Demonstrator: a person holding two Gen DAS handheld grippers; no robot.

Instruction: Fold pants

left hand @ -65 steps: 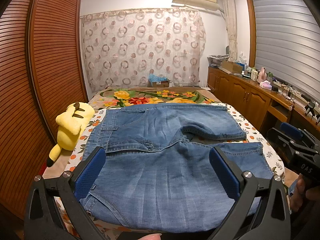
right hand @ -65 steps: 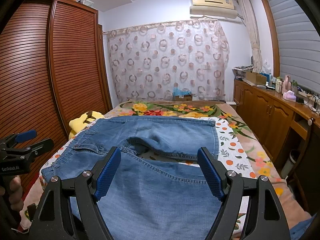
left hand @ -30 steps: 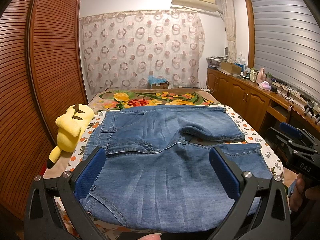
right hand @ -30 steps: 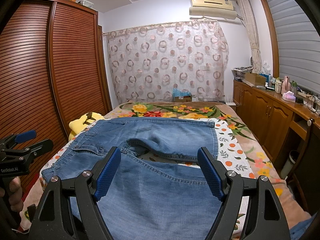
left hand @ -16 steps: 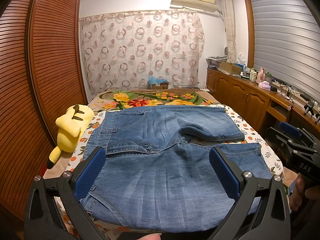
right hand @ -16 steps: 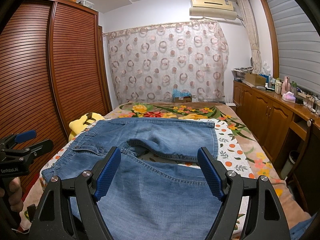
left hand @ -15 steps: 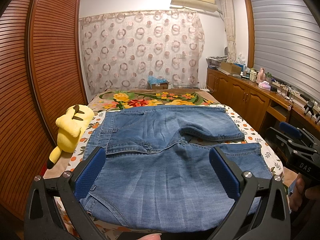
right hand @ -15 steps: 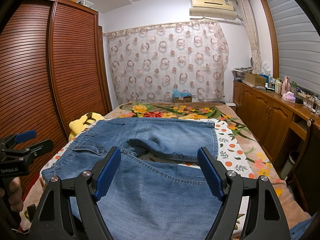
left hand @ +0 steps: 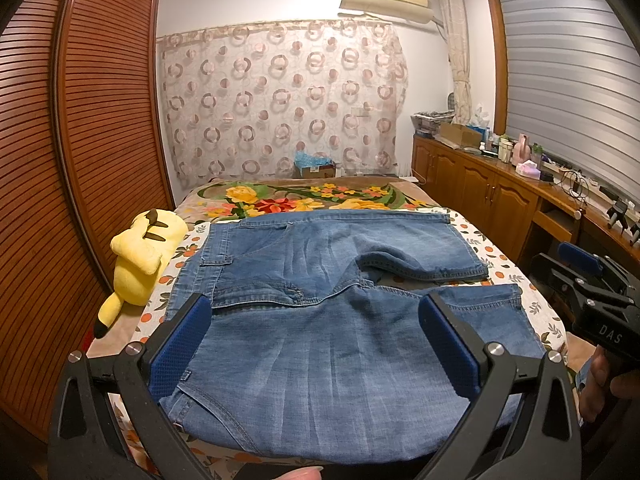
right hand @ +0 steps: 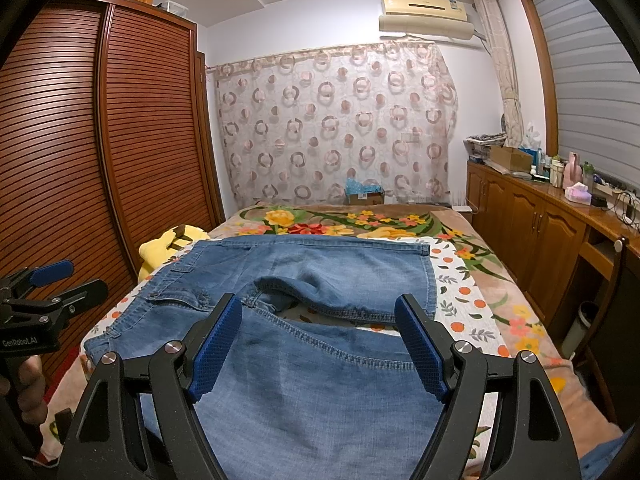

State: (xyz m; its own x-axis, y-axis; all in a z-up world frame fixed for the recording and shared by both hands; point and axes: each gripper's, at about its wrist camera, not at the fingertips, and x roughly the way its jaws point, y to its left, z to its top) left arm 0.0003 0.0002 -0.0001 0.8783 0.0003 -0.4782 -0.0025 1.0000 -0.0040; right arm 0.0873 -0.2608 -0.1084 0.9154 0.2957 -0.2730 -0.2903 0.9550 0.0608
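Item: blue denim pants [left hand: 320, 320], spread flat across the near half of a bed [left hand: 500, 258] covered in an orange-and-leaf print sheet; waistband toward 9 o'clock, two short legs toward 3 o'clock, the far leg lying apart from the near one with sheet showing between them.

Left gripper [left hand: 314, 342]: jaws wide, nothing between the blue pads [left hand: 178, 350], held above the near edge of the pants at 6 o'clock.

Right gripper [right hand: 318, 346]: jaws wide, holding nothing, above the near leg's hem at 6 o'clock.

Yellow plush toy [left hand: 140, 256]: on the bed just beside the waistband, 9 o'clock.

Floral blanket [left hand: 304, 200]: beyond the pants, 12 o'clock.

Slatted wooden wardrobe [left hand: 60, 160]: 9 o'clock.

Patterned curtain [left hand: 280, 100]: 12 o'clock.

Wooden cabinets [left hand: 492, 196]: 3 o'clock.
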